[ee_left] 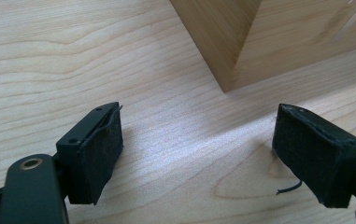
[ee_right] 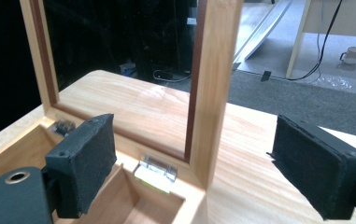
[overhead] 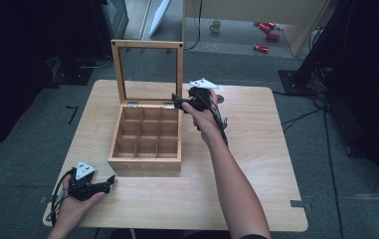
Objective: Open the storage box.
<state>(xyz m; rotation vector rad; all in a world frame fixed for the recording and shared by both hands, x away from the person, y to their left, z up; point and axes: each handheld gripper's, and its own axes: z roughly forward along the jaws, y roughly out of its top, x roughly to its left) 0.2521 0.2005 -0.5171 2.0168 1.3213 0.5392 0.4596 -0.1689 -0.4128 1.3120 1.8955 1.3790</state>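
A wooden tea box (overhead: 147, 149) with several bare compartments stands mid-table. Its glass-paned lid (overhead: 148, 72) is raised upright. My right gripper (overhead: 178, 102) is at the lid's right edge, just above the hinge. In the right gripper view the right gripper (ee_right: 194, 135) is open, and the lid's right frame post (ee_right: 215, 70) stands between the jaws without touching the pads. My left gripper (overhead: 110, 181) rests low on the table by the box's front left corner. In the left gripper view the left gripper (ee_left: 199, 126) is open with only bare table between its jaws, and the box corner (ee_left: 234, 51) is just ahead.
The light wooden table (overhead: 256, 164) has rounded corners and free surface right of the box. Beyond it on the grey floor are a mug (overhead: 216, 26), red items (overhead: 265, 29) and cables (overhead: 301, 117). Dark equipment flanks both sides.
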